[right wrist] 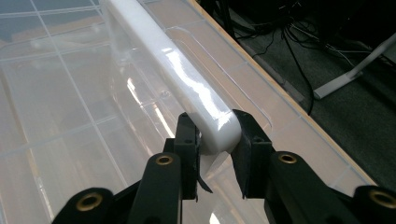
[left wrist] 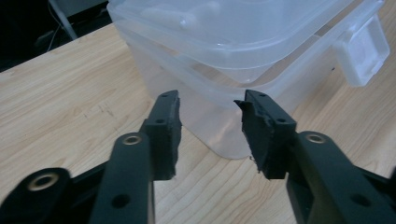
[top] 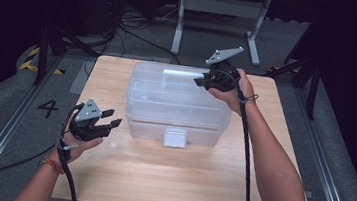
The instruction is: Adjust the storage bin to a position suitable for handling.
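Note:
A clear plastic storage box with its lid on stands in the middle of the wooden table. A white handle runs along the lid's far side. My right gripper is shut on the right end of that handle, one pad on each side. My left gripper hovers off the box's near left corner, jaws apart with nothing between them. The box corner lies just beyond its fingertips. A white latch hangs on the front wall.
The table's right edge runs close beside the box in the right gripper view. Beyond the far edge are a white metal stand, floor cables and black tripod legs. Bare wood lies between the box and the near edge.

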The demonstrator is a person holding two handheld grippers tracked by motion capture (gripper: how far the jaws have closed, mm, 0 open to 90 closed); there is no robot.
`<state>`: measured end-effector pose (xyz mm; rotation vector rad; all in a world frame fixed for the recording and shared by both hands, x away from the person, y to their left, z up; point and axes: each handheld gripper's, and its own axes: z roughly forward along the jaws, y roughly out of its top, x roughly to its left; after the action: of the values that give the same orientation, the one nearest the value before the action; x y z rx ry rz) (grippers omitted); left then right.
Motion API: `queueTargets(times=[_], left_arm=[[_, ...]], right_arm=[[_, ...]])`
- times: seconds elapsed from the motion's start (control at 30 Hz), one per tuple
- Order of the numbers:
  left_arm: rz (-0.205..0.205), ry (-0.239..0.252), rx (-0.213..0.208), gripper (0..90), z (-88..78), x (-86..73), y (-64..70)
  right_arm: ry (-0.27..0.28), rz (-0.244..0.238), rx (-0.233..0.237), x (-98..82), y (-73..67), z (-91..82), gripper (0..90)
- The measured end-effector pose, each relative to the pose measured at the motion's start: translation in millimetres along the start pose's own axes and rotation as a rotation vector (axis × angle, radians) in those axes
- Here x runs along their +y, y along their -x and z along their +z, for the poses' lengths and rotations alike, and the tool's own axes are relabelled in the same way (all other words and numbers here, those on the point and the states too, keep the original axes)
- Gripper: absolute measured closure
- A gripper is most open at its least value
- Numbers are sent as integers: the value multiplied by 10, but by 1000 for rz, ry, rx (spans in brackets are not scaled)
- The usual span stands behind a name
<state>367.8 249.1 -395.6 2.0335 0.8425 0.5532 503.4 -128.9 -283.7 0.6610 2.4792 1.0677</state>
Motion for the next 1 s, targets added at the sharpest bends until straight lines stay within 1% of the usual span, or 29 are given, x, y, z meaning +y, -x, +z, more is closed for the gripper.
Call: queueTargets(times=[0.1, 0.13, 0.2, 0.3, 0.4, 0.47, 0.57, 0.6, 0.63, 0.73, 0.87, 0.93, 0.97, 1.0], left_arm=[[4, 4, -9, 693, 15, 22, 9], [7, 5, -11, 693, 27, 38, 10], [13, 0, -10, 747, 48, 54, 24], [20, -16, -23, 817, 107, 70, 51], [17, -15, -24, 856, 142, 70, 56], [11, -4, -24, 866, 156, 74, 50], [6, -2, -28, 883, 177, 80, 50], [9, 0, -23, 887, 193, 87, 48], [5, 3, -24, 891, 204, 88, 49], [-6, 12, -11, 895, 224, 93, 46], [-16, 32, -8, 895, 233, 99, 26], [-30, 43, -10, 895, 236, 99, 29], [-25, 43, -6, 896, 238, 101, 23], [-29, 43, -4, 897, 237, 100, 20]], right_arm=[[-3, 2, 3, 10, 11, 0, 738], [-3, 2, 3, 14, 17, 1, 738], [-7, 6, 6, 23, 23, 0, 738], [-8, 7, 5, 36, 34, 0, 737], [-9, 13, 10, 45, 48, -2, 737], [-7, 14, 11, 50, 58, 1, 736], [-8, 16, 14, 59, 70, -1, 736], [-9, 18, 15, 62, 71, -1, 736], [-10, 18, 15, 65, 72, -1, 736], [-9, 19, 18, 69, 82, 0, 735], [-12, 22, 19, 74, 87, 1, 736], [-12, 19, 22, 70, 84, 1, 736], [-12, 16, 22, 68, 81, 1, 736], [-12, 16, 21, 67, 80, 0, 736]])
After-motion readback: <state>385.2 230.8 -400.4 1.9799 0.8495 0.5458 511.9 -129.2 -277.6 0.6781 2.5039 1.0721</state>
